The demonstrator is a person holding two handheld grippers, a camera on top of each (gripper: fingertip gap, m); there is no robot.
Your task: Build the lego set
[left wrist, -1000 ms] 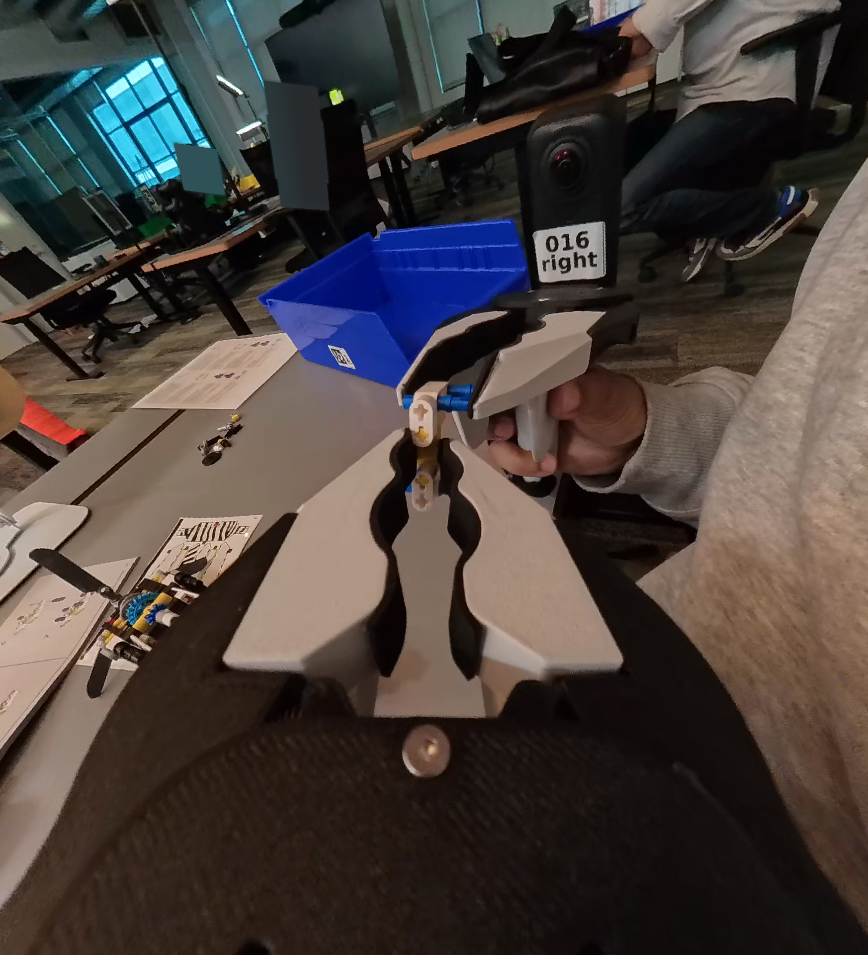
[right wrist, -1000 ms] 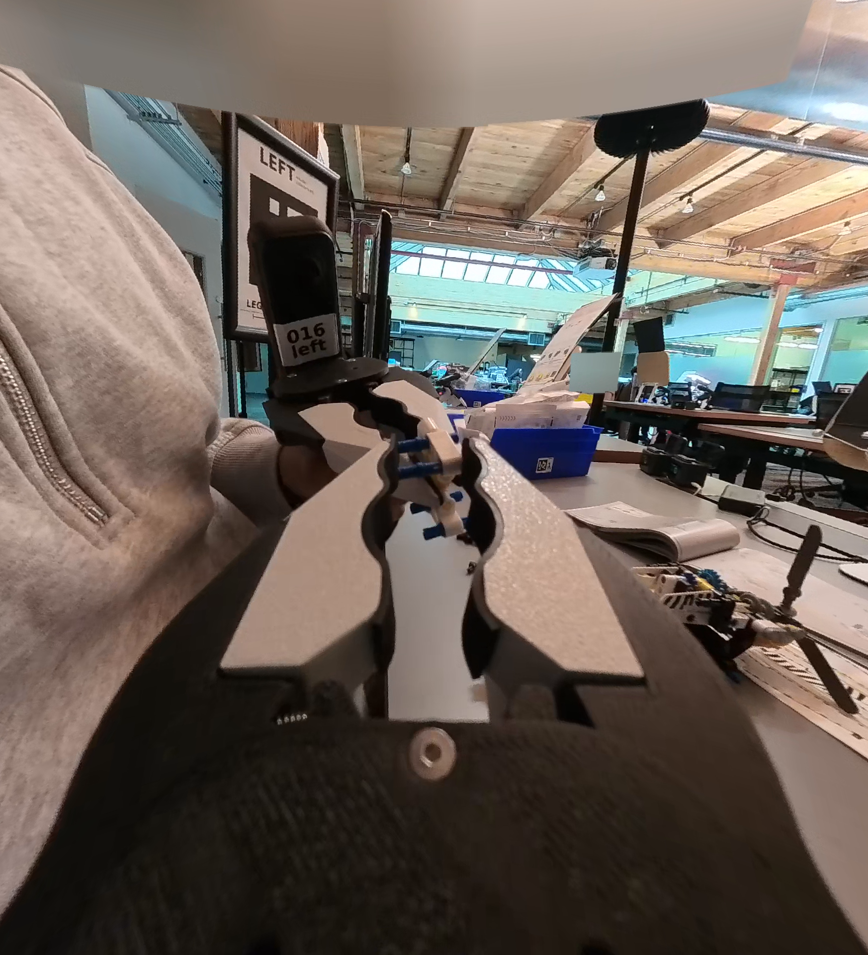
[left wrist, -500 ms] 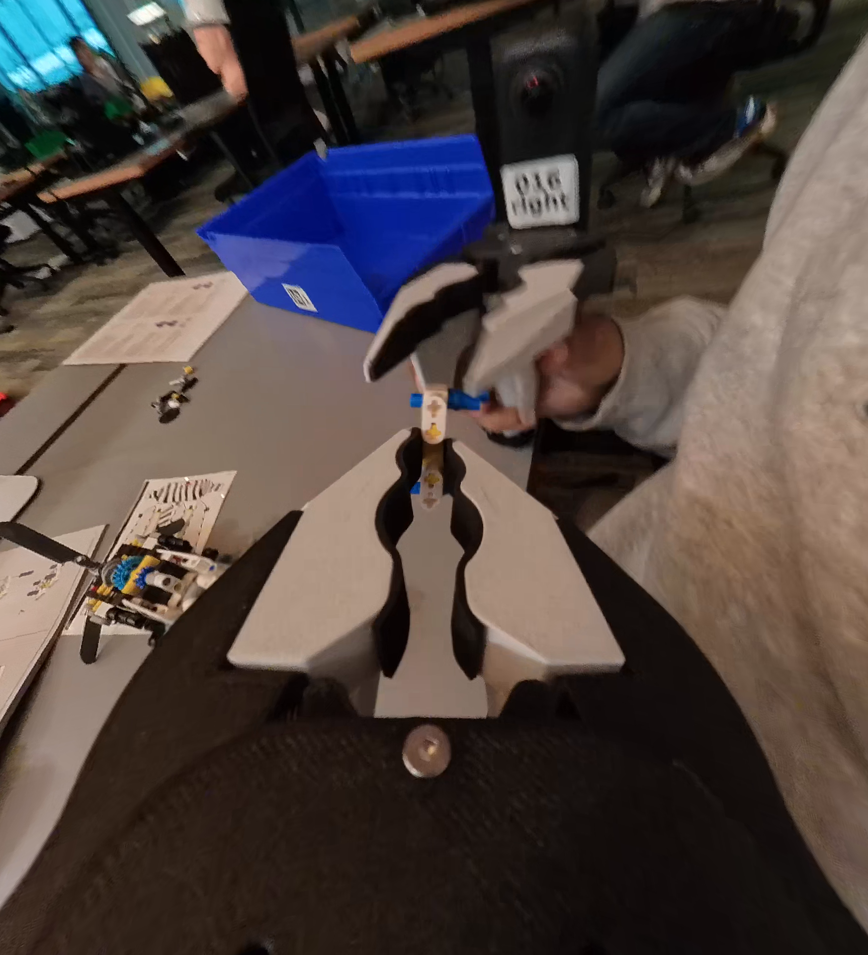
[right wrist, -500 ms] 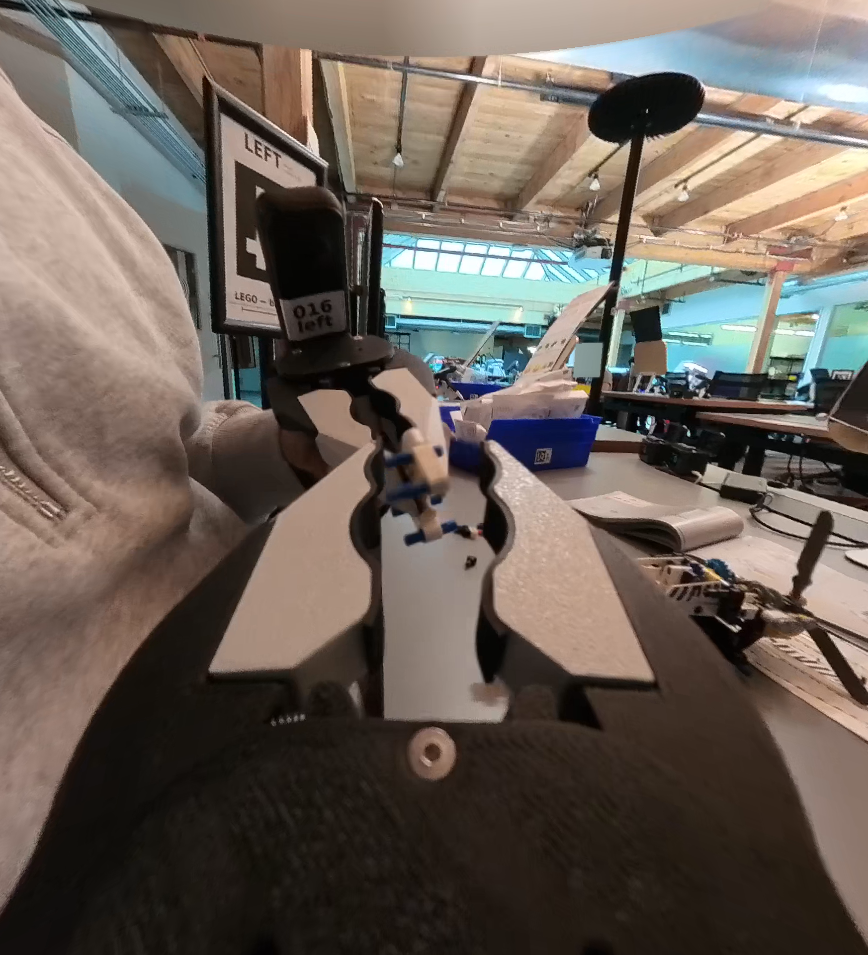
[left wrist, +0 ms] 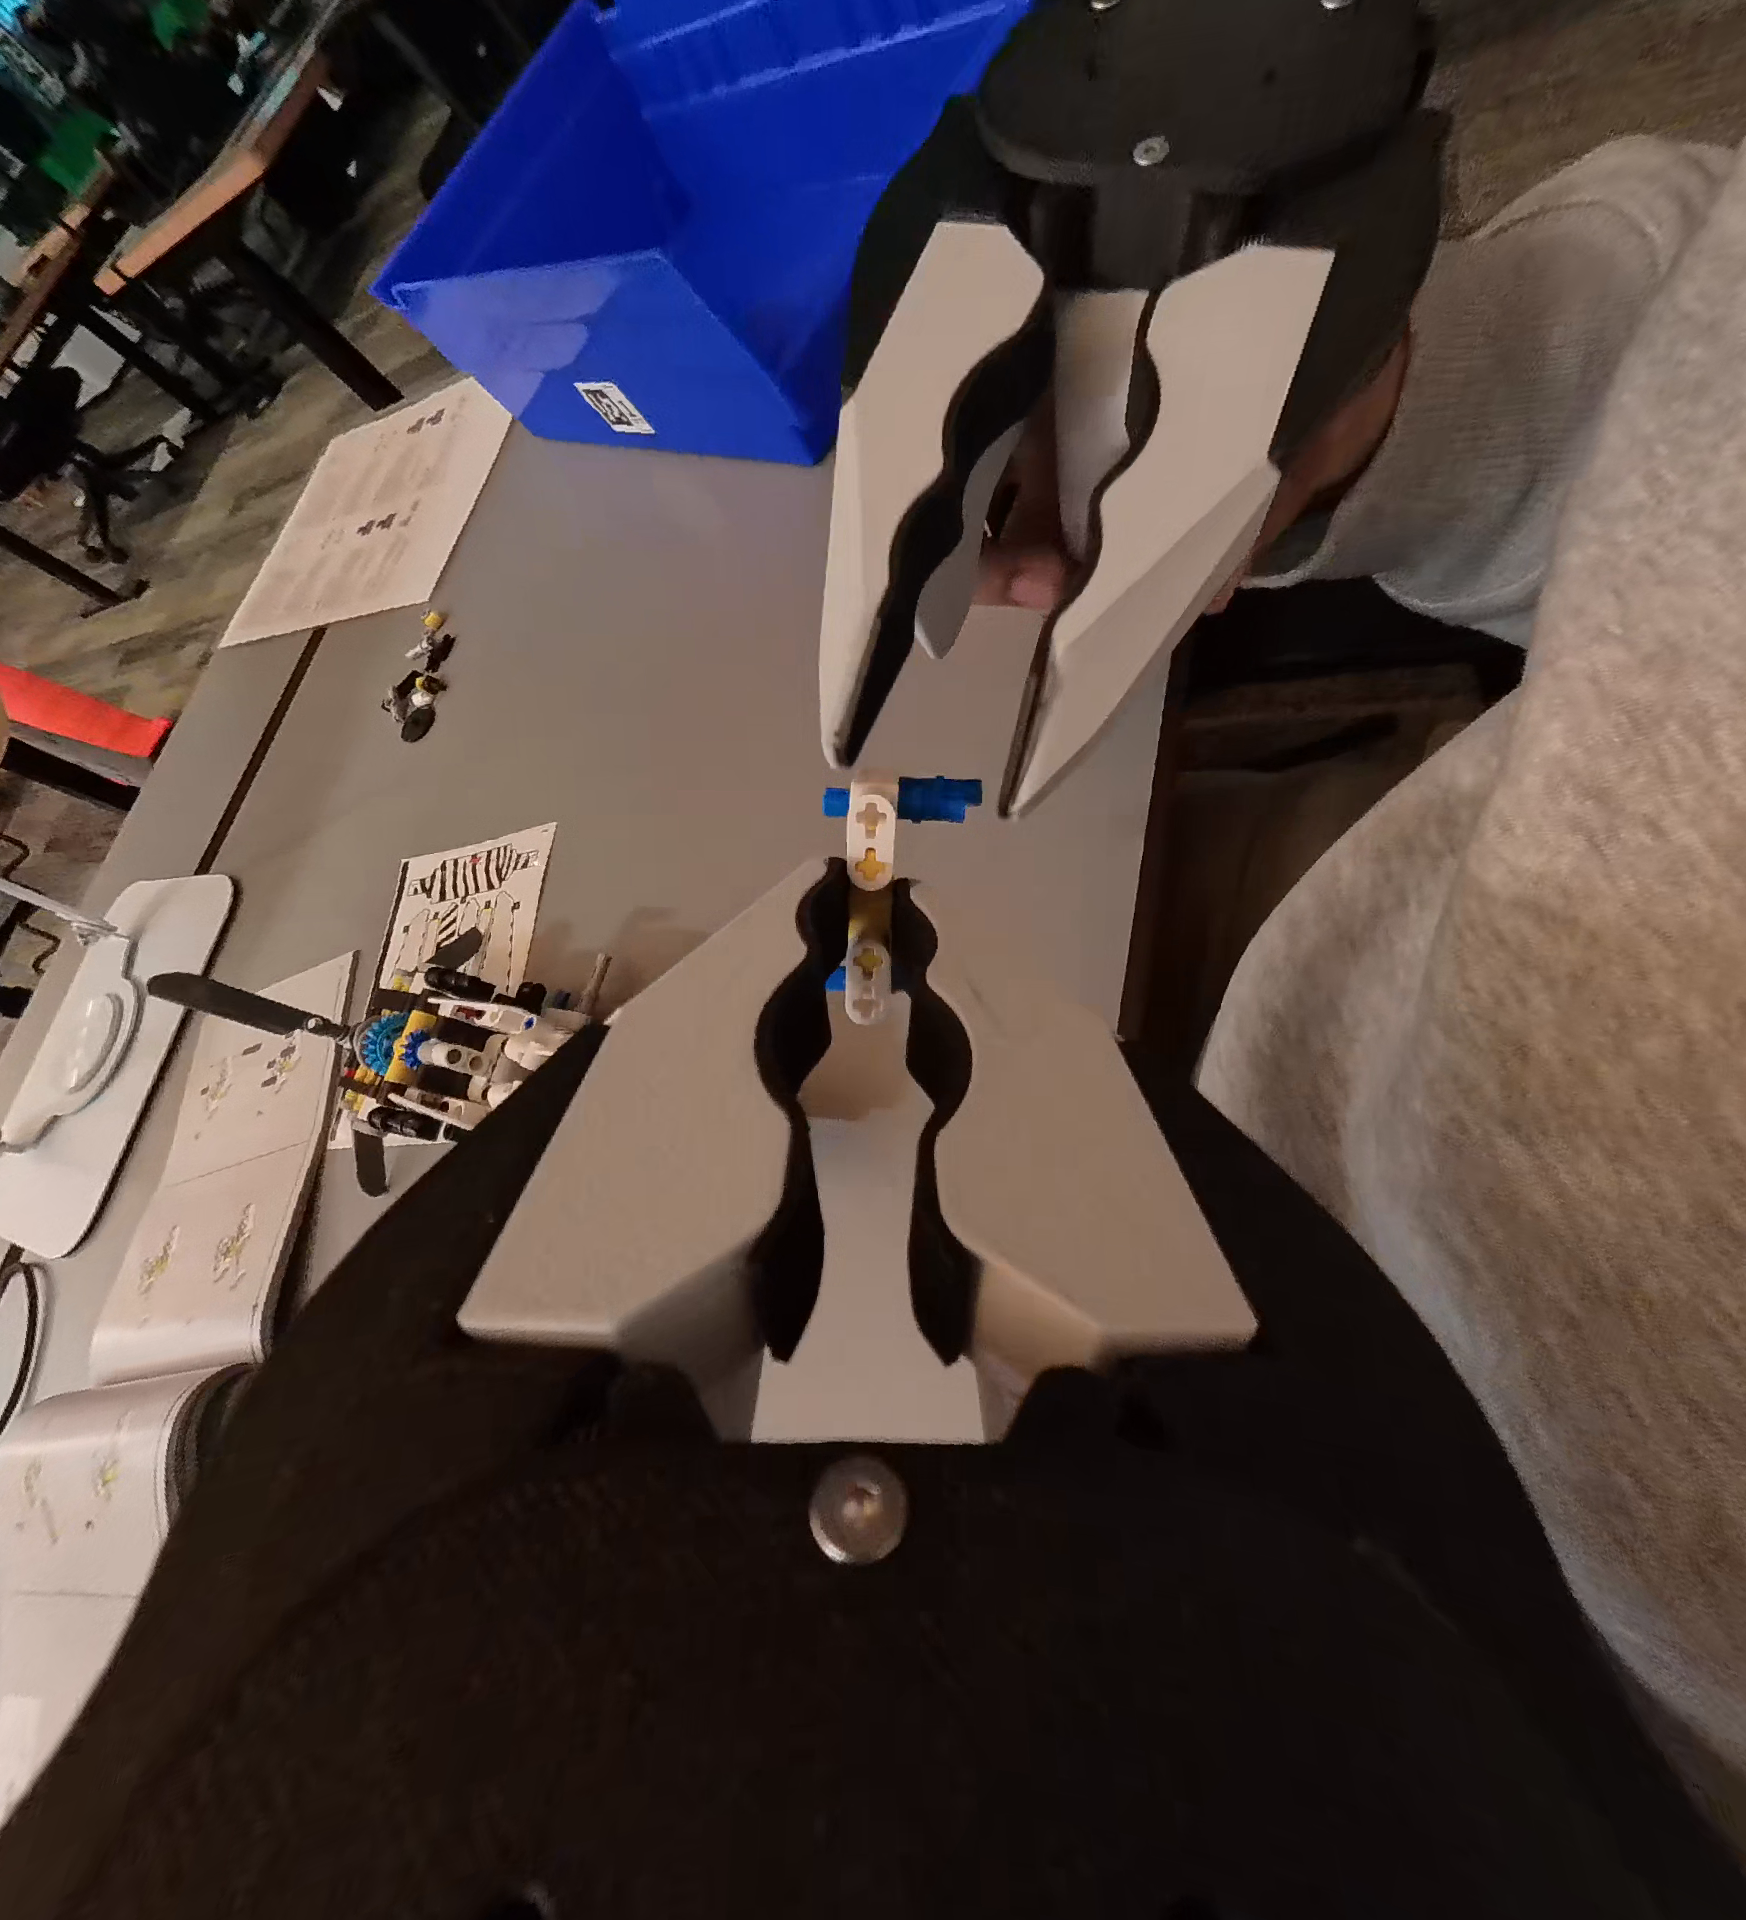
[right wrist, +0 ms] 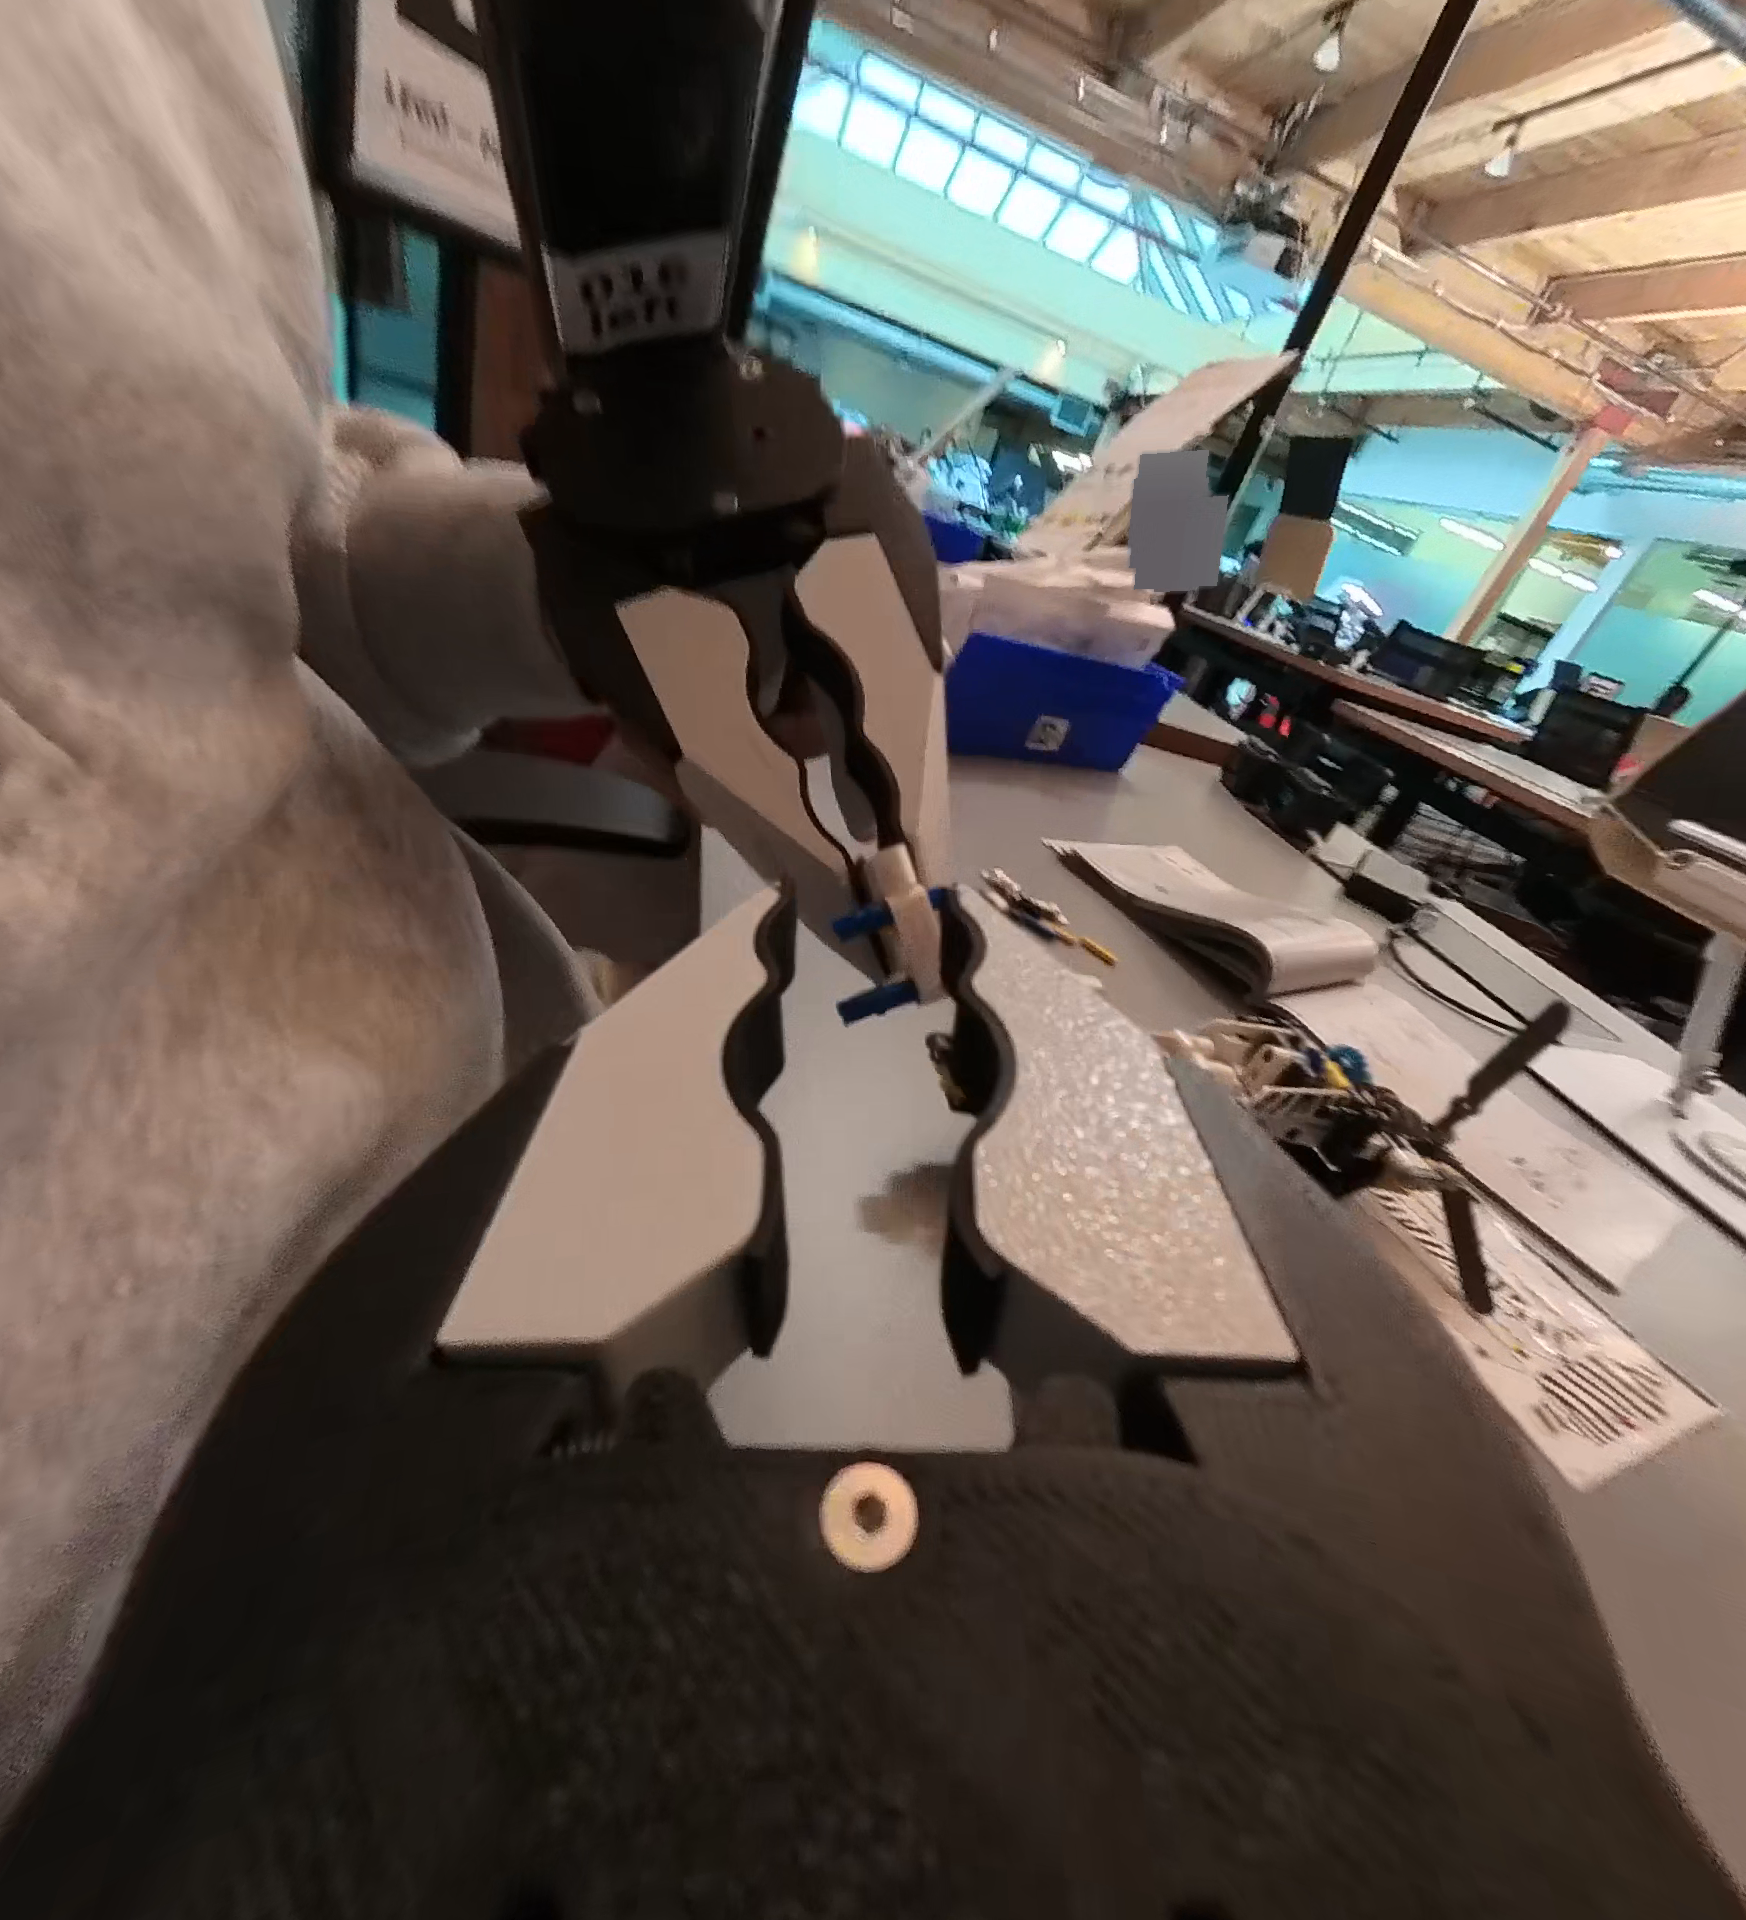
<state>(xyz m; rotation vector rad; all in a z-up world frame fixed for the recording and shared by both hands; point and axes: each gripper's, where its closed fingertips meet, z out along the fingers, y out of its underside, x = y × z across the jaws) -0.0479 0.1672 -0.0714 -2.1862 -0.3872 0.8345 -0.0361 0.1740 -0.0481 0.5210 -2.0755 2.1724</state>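
Observation:
My left gripper [left wrist: 864,894] is shut on a white lego beam [left wrist: 871,831] with yellow cross holes, held upright above the grey table [left wrist: 640,623]. Blue pins [left wrist: 926,798] stick out of the beam sideways. My right gripper [left wrist: 921,779] comes in from above, open, its tips on either side of the top pin without gripping it. In the right wrist view my right gripper [right wrist: 864,914] is open and empty. There the left gripper [right wrist: 879,883] hangs down holding the beam [right wrist: 910,920], with two blue pins [right wrist: 869,1003] showing.
A partly built model [left wrist: 443,1049] with a black propeller lies on a sticker sheet at the left; it also shows in the right wrist view [right wrist: 1305,1091]. An open instruction booklet [left wrist: 204,1195], small loose parts [left wrist: 422,675], a paper sheet [left wrist: 370,520] and a blue bin [left wrist: 661,260] sit on the table. A grey-sleeved person is close on the right. It is some 15 cm from my left tips to the partly built model [left wrist: 443,1049]. It is also in sight in the right wrist view [right wrist: 1273,1048].
My right gripper has opened and let go of the blue pin on the beam. Both grippers have tilted down towards the table. The left gripper still holds the beam.

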